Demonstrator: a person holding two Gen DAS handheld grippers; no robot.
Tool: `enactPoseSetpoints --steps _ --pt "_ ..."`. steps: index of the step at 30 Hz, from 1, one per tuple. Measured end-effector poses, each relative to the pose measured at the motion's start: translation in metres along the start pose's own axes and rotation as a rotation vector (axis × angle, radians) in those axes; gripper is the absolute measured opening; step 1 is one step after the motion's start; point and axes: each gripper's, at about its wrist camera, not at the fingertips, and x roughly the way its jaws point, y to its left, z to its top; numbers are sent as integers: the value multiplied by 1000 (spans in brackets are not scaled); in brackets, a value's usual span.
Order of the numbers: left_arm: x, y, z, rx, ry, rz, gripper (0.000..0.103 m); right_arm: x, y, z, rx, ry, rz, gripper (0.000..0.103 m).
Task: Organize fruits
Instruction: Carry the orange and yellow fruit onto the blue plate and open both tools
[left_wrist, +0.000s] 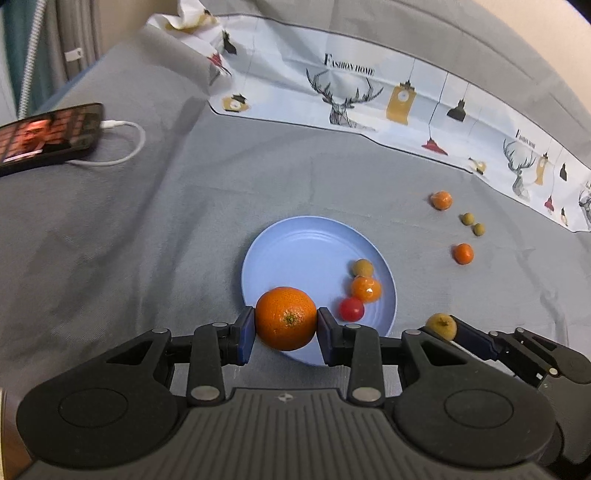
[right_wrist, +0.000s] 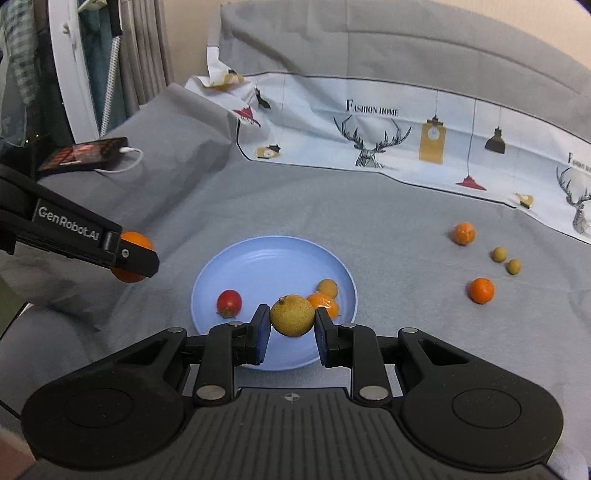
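My left gripper is shut on a large orange mandarin and holds it over the near edge of the blue plate. My right gripper is shut on a yellow-green round fruit above the plate's near side. On the plate lie a red cherry tomato, a small orange and a small brownish fruit. In the right wrist view the left gripper with its mandarin is left of the plate. The right gripper's fruit shows in the left wrist view.
On the grey cloth right of the plate lie two small oranges and two small green fruits. A phone on a white cable lies far left. A printed white cloth runs along the back.
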Motion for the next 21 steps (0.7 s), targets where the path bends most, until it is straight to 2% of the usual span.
enactPoseSetpoints --steps 12,21 --pt "74 -7 36 41 48 19 39 68 -11 9 2 67 16 27" --pt "106 -4 50 65 53 51 39 101 -13 18 -27 84 30 27"
